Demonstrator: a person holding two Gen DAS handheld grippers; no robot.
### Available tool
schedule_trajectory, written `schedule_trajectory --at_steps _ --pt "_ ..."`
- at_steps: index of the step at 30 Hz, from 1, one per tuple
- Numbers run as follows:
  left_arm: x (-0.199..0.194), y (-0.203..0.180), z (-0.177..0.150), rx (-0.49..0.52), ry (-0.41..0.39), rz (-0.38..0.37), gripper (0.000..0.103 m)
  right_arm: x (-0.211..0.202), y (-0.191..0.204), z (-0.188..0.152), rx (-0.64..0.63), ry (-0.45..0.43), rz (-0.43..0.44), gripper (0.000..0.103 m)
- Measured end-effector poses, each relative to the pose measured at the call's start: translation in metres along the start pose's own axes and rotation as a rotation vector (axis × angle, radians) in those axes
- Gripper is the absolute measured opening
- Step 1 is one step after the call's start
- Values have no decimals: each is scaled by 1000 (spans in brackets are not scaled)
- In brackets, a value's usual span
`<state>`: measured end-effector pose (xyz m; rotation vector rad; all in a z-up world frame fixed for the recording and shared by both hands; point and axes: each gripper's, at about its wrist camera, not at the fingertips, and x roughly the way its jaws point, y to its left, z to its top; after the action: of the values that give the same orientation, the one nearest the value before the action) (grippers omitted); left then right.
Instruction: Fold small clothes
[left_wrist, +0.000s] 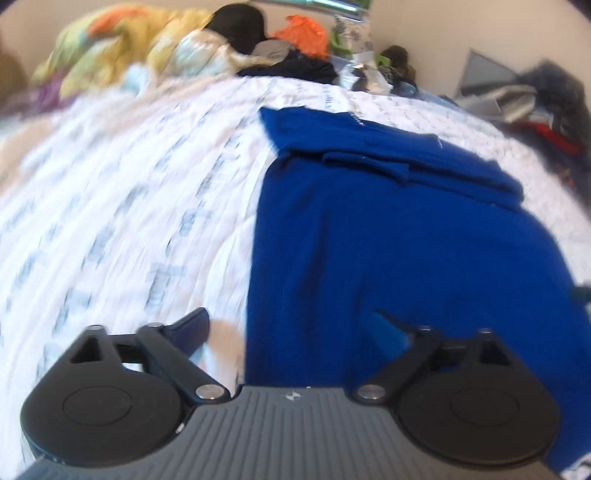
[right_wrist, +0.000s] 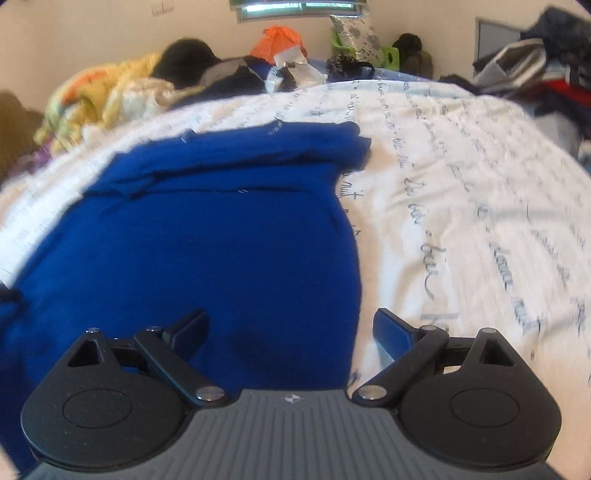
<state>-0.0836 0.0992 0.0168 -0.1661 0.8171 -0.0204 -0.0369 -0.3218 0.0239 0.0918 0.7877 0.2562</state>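
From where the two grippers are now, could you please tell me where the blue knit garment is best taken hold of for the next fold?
Probably at its two near corners. The blue knit garment lies flat on the white printed bedsheet, its far part already folded over. The open left gripper straddles its left edge and the open right gripper its right edge, so each could close from the near side.

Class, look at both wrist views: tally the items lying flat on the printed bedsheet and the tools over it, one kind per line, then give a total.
Blue garment: 1
Tool, left and right, both open: 2
Total: 3
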Motion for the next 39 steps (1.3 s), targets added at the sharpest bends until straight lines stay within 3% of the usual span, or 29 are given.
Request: schedule_trajectory --at_steps 4,8,11,15,19,21,23,24,25,26,27,28,30,33,36,39 --pt "-21 26 -18 -128 42 -215 103 -30 -39 -28 237 69 194 96" --pt "-28 51 -31 -212 120 -455 103 -44 -61 -42 397 206 399 96" --pt "-31 65 -40 -278 201 -563 102 -42 -64 -53 445 306 552 96" --pt "-31 73 -56 -380 276 -670 102 -45 -69 -71 549 325 636 96" --pt "-30 71 -58 -414 255 -648 91 -43 -67 -79 602 314 692 96" --pt "-28 67 -57 -403 271 -617 59 -42 -61 -77 579 325 675 94" --pt "-28 65 -54 -373 290 -567 41 -40 -55 -72 542 339 617 70" --pt "-29 63 -52 -362 293 -558 41 -39 -53 -72 523 354 587 45" --pt "-28 61 -50 -354 294 -553 40 -41 -54 -74 513 370 558 31" --pt "-27 59 -49 -344 294 -538 34 -40 -55 -75 516 373 546 27" --pt "-27 56 -47 -324 297 -510 26 -39 -56 -76 518 373 534 12" --pt "-27 51 -45 -288 305 -464 3 -39 -55 -78 506 377 499 4" --pt "-33 43 -38 -231 276 -414 4 -41 -55 -78 483 371 486 4" --pt "-56 46 -28 -181 212 -376 4 -59 -46 -68 351 332 429 4" --pt "-54 52 -40 -156 261 -327 6 -69 -52 -72 263 348 330 3" --pt "-51 54 -46 -165 256 -326 10 -66 -58 -79 284 326 365 4"
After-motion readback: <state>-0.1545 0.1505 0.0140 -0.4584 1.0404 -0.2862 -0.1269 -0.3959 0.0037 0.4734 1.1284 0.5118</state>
